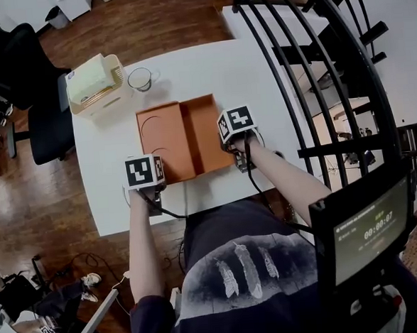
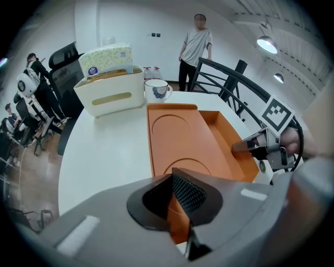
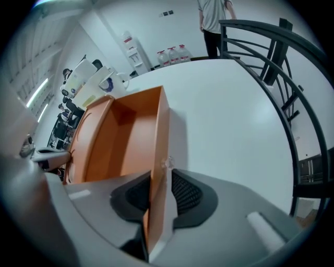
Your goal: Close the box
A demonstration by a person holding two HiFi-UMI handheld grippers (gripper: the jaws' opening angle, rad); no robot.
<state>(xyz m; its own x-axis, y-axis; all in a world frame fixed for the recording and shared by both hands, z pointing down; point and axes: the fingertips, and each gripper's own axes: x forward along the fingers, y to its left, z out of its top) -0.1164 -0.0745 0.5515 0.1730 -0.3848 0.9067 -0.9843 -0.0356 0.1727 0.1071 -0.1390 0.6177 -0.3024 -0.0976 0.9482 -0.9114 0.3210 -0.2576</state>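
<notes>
An orange box lies open on the white table (image 1: 108, 155), its flat lid (image 1: 165, 133) on the left and its tray (image 1: 209, 126) on the right. At the lid's near edge is my left gripper (image 1: 158, 181); in the left gripper view the left gripper (image 2: 175, 206) is shut on that orange edge (image 2: 177, 219). My right gripper (image 1: 228, 141) is at the tray's right side. The tray's right wall (image 3: 156, 135) stands upright between the right gripper's (image 3: 156, 193) jaws, and the pads pinch it. The tray (image 3: 120, 141) is empty.
A cream holder with a tissue pack (image 1: 97, 81) and a white mug (image 1: 140, 79) stand at the table's far edge. A black stair railing (image 1: 317, 83) runs along the right. An office chair (image 1: 41, 117) is at the left. A person (image 2: 195, 49) stands beyond the table.
</notes>
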